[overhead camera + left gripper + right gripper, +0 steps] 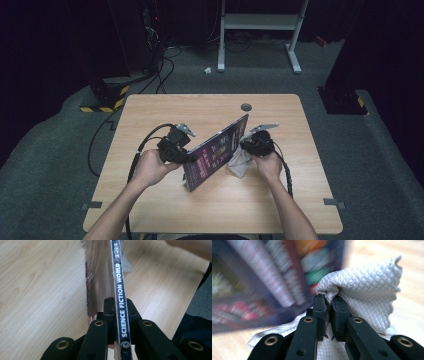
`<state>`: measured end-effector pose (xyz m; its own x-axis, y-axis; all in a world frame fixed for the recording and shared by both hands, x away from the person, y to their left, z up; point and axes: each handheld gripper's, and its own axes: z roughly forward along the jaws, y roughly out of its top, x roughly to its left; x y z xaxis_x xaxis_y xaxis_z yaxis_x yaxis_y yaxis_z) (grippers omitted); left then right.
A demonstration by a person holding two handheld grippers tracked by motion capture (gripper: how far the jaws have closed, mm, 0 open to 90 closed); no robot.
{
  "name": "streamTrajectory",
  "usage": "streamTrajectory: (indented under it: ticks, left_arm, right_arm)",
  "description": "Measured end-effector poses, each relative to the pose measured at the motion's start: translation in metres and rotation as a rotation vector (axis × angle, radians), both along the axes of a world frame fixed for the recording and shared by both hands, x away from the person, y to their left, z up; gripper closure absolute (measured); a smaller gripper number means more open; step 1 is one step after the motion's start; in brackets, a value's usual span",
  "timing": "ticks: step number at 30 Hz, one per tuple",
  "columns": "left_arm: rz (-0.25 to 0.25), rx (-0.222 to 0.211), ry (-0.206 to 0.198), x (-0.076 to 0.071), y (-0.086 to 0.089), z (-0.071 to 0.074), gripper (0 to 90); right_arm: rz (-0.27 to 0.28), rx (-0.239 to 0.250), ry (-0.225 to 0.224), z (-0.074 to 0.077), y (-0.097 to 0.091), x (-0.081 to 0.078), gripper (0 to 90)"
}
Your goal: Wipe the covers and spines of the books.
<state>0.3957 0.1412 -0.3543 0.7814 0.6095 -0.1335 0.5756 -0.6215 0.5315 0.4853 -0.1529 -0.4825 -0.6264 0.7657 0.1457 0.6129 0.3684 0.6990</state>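
Standing on its lower edge near the middle of the wooden table [150,210], a magazine [215,152] leans tilted, its colourful cover facing the near right and its top corner pointing toward the far side. The left gripper [187,157] is clamped on the magazine's left edge; in the left gripper view its two black jaws pinch the dark spine [119,290], which reads "SCIENCE FICTION WORLD" in white letters, and the glossy cover runs away from the jaws over the table. The person's left hand [150,167] grips the tool from the near left, with its cable looping back toward the table's left edge.

Just right of the magazine, the right gripper [247,145] pinches a white cloth [239,164]. In the right gripper view the jaws stand nearly together, a fold of the quilted cloth [362,287] bunched between them, the rest draping down around the jaws. The cover behind it is blurred. From the high view the cloth hangs close against the magazine's cover; whether they touch I cannot tell. The right hand [269,165] holds the tool from the near right.

A small round grommet [246,107] sits in the tabletop on the far side.
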Motion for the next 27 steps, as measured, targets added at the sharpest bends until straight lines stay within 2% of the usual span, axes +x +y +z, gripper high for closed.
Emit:
streamTrajectory:
  ticks: [2, 4, 7, 9, 13, 16, 21, 27]
  left_arm:
    - [0.018, -0.025, 0.005, 0.001, 0.001, -0.003, 83.4]
    - [0.026, -0.056, 0.028, 0.004, 0.004, -0.006, 83.4]
    - [0.046, -0.062, 0.03, 0.006, 0.005, -0.007, 83.4]
    - [0.058, -0.067, 0.03, 0.006, 0.007, -0.006, 83.4]
    - [0.051, -0.064, 0.009, 0.005, 0.009, -0.005, 83.4]
    - [0.046, -0.06, -0.008, 0.005, 0.007, -0.004, 83.4]
    - [0.056, -0.054, -0.021, 0.005, 0.008, -0.003, 83.7]
    - [0.052, -0.039, -0.047, 0.004, 0.009, -0.001, 83.6]
  right_arm:
    - [0.044, -0.016, 0.002, -0.008, 0.012, -0.009, 82.4]
    - [0.086, -0.022, -0.006, -0.014, 0.024, -0.018, 82.4]
    - [0.135, -0.047, -0.027, -0.019, 0.038, -0.029, 82.4]
    - [0.144, -0.053, -0.043, -0.019, 0.039, -0.032, 82.4]
    - [0.121, -0.074, -0.054, -0.012, 0.026, -0.033, 82.3]
    - [0.105, -0.143, -0.057, -0.002, 0.009, -0.038, 82.1]
    - [0.092, -0.22, -0.022, 0.0, -0.017, -0.042, 81.9]
    - [0.093, -0.273, 0.015, 0.002, -0.036, -0.048, 80.6]
